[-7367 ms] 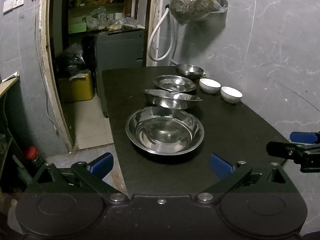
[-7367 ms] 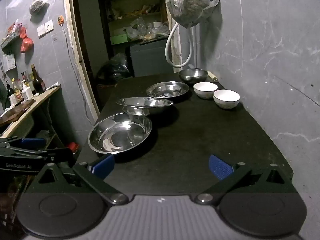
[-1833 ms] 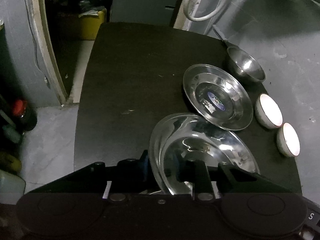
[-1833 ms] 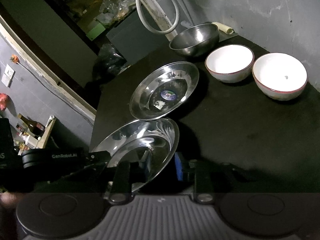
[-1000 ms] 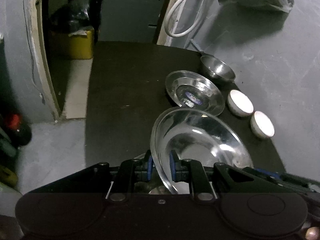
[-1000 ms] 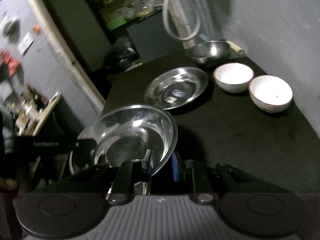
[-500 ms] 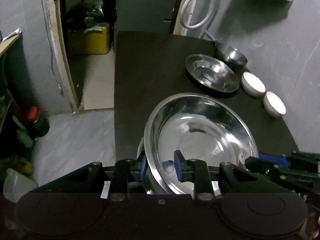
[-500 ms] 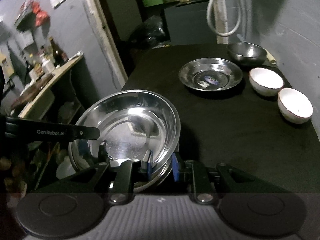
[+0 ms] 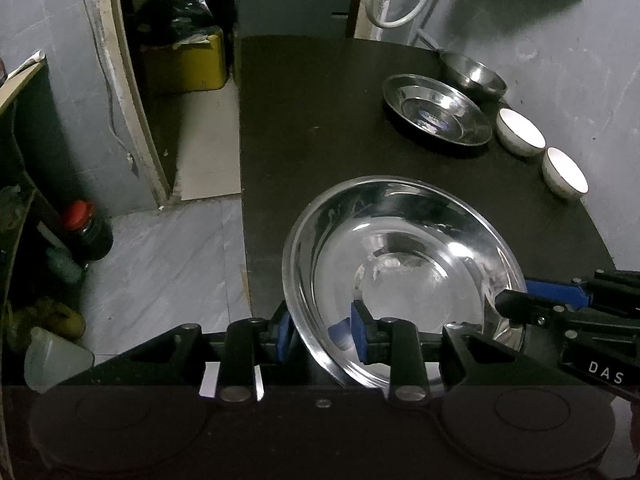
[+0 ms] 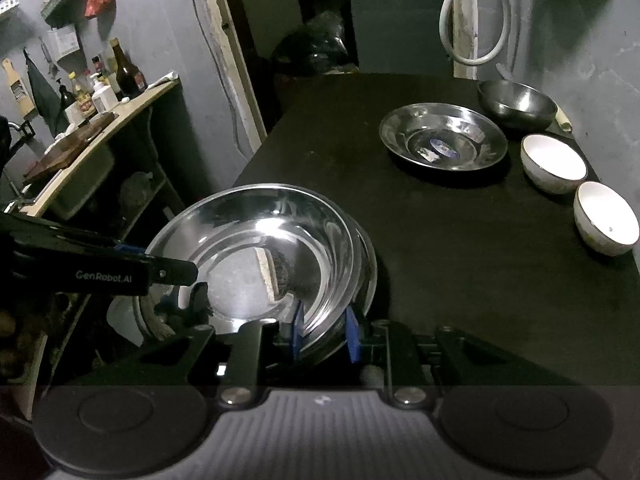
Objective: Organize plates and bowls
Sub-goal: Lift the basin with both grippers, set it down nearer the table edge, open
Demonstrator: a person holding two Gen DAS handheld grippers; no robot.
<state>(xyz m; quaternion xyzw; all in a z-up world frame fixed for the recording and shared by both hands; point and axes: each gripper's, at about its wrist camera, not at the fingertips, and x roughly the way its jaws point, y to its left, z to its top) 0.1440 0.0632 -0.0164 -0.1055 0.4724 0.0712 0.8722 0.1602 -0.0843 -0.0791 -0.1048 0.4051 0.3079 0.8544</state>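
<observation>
A wide steel plate (image 9: 400, 256) (image 10: 256, 252) is held over a second steel plate (image 10: 366, 268) at the near left of the black table (image 9: 320, 120). My left gripper (image 9: 320, 336) is shut on its near left rim. My right gripper (image 10: 324, 332) is shut on its near right rim; it shows in the left wrist view (image 9: 560, 300). My left gripper shows in the right wrist view (image 10: 132, 272). A smaller steel plate (image 9: 436, 110) (image 10: 442, 140), a steel bowl (image 9: 474, 76) (image 10: 516, 102) and two white bowls (image 9: 520, 136) (image 10: 554, 162) stand at the far right.
The table's left edge drops to a tiled floor (image 9: 168, 256) with a red-capped jar (image 9: 86, 232) and a yellow bin (image 9: 188, 64). A side counter with bottles (image 10: 104, 88) stands to the left. A grey wall (image 9: 580, 60) runs along the right.
Both grippers took hold of the wide plate, lifted it off the upturned bowl, carried it toward the near end of the table and lowered it over the other large plate.
</observation>
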